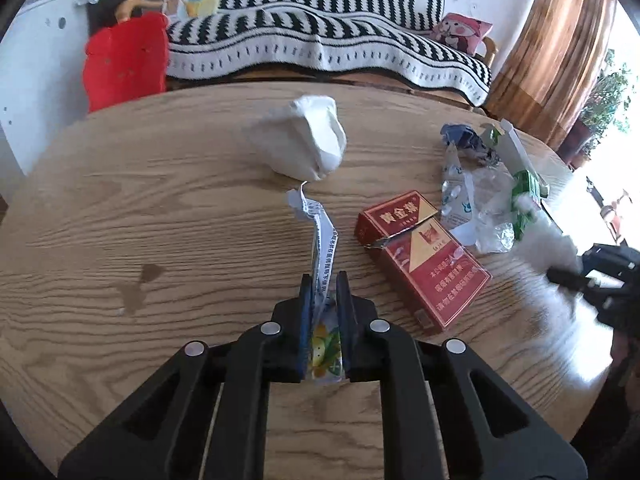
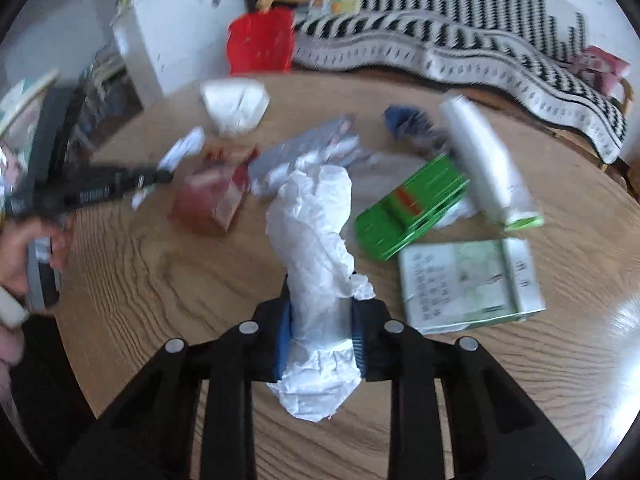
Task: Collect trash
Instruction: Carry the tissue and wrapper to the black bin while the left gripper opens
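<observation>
The left gripper [image 1: 324, 280] is pinching a torn snack wrapper [image 1: 322, 240] between its 2 blue pads, jaws nearly together, with the printed strip of the wrapper sticking up and away from the fingertips over the wooden table [image 1: 160, 208]. Beyond the wrapper's far tip a crumpled white tissue wad [image 1: 308, 140] is lying on the table. Just right of the wrapper a red cigarette pack [image 1: 424, 256] is lying flat with its lid flipped open. Farther right a heap of clear plastic film [image 1: 480, 208], a blue crumpled scrap [image 1: 460, 136] and green packaging [image 1: 528, 192] are sitting together near the table's far right edge.

The right gripper [image 2: 320, 304] is squeezing a long crumpled white paper tissue [image 2: 316, 248] between its pads; the jaws are standing partly apart around the bulk of the paper, which is rising past the fingertips and hanging out below them toward the camera. In the right wrist view, which is blurred, a flattened green carton [image 2: 408, 216] is lying to the right of the tissue, a white and green box [image 2: 472, 284] is lying nearer on the right, and a white bottle-like object [image 2: 480, 152] is lying beyond the carton. The red pack is showing to the left of the tissue, and the person's hand [image 2: 24, 256] is gripping the left tool's handle at the left edge.

Behind the table a sofa with a black and white striped throw [image 1: 320, 36] and a red cushion [image 1: 124, 60] are standing.
</observation>
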Action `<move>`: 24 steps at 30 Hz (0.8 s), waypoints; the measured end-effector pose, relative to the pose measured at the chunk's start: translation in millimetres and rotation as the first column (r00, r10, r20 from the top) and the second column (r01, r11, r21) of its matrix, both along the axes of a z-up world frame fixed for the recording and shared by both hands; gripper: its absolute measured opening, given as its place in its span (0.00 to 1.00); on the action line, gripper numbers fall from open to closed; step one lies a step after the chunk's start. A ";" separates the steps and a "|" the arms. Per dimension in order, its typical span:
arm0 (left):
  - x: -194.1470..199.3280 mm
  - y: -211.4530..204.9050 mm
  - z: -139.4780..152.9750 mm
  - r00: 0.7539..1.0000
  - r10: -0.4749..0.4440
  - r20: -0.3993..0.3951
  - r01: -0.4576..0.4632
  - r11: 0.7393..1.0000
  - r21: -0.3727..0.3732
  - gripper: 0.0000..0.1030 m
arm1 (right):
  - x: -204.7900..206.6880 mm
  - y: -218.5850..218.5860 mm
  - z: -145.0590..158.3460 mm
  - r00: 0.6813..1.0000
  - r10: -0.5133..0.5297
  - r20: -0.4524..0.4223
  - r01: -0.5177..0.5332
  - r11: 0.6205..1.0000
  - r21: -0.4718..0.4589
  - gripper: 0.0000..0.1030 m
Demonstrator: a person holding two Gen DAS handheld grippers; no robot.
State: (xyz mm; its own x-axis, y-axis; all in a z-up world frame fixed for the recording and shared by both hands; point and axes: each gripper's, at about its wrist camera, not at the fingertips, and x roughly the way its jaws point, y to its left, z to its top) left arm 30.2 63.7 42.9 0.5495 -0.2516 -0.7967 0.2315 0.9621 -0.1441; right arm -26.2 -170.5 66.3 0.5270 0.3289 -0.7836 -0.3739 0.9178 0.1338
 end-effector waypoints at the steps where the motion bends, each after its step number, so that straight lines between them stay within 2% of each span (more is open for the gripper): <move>1: -1.1 2.3 1.6 1.000 0.008 0.005 -0.008 1.000 0.000 0.11 | -1.8 -5.3 4.8 1.000 -0.022 0.012 0.021 1.000 0.015 0.24; 4: -6.6 8.6 6.7 0.999 0.032 0.022 -0.032 0.999 -0.005 0.11 | -1.0 -26.6 14.9 0.994 -0.104 0.029 0.102 0.994 0.047 0.24; 9: -8.2 15.6 5.2 0.999 0.043 0.016 -0.043 0.999 0.014 0.11 | 6.0 -53.9 5.4 0.981 -0.184 -0.059 0.189 0.978 0.084 0.24; 24: -8.2 16.5 1.8 0.999 0.032 0.012 -0.032 0.999 0.028 0.11 | 8.1 -49.3 -5.2 0.984 -0.153 -0.092 0.158 0.987 0.044 0.24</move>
